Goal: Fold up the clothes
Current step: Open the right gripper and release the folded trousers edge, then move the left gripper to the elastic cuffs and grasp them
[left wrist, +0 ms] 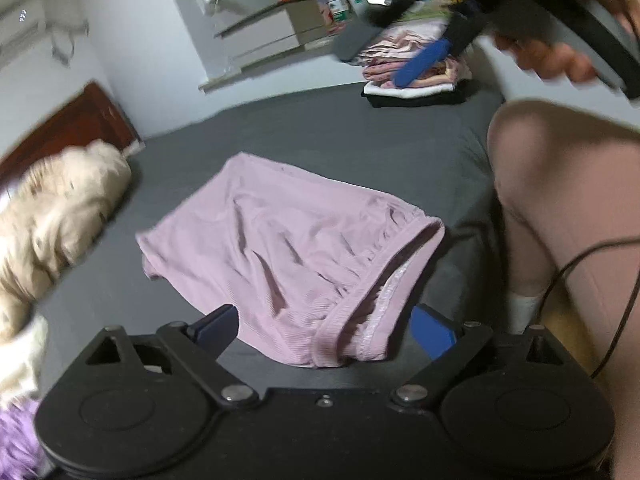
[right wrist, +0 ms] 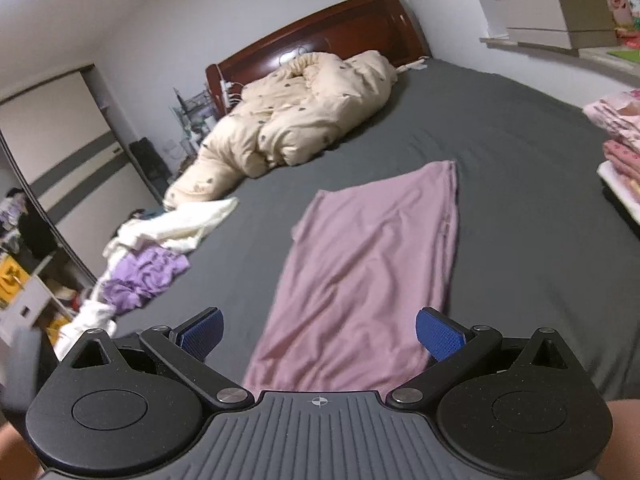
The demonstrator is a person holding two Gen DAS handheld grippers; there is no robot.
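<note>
- Spread wide at 6 o'clock: left gripper (left wrist: 324, 328), pinching nothing, straddling waistband of pink shorts (left wrist: 296, 256), likely lining up a fold.
- Likewise gaping and empty: right gripper (right wrist: 320, 334).
- Lying flat on grey bed (right wrist: 520, 160), toward 12 o'clock.

Soft, even indoor light filled both views, casting only faint shadows. Fisheye distortion bent the edges; motion blur smeared the left view's upper right.

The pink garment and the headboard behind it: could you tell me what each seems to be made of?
The pink garment looks like a soft matte knit, probably cotton jersey: fine ribbing, limp creases, a gathered elastic waistband. The headboard looks like dark reddish wood with a glossy varnish, judging by its sheen.
</note>
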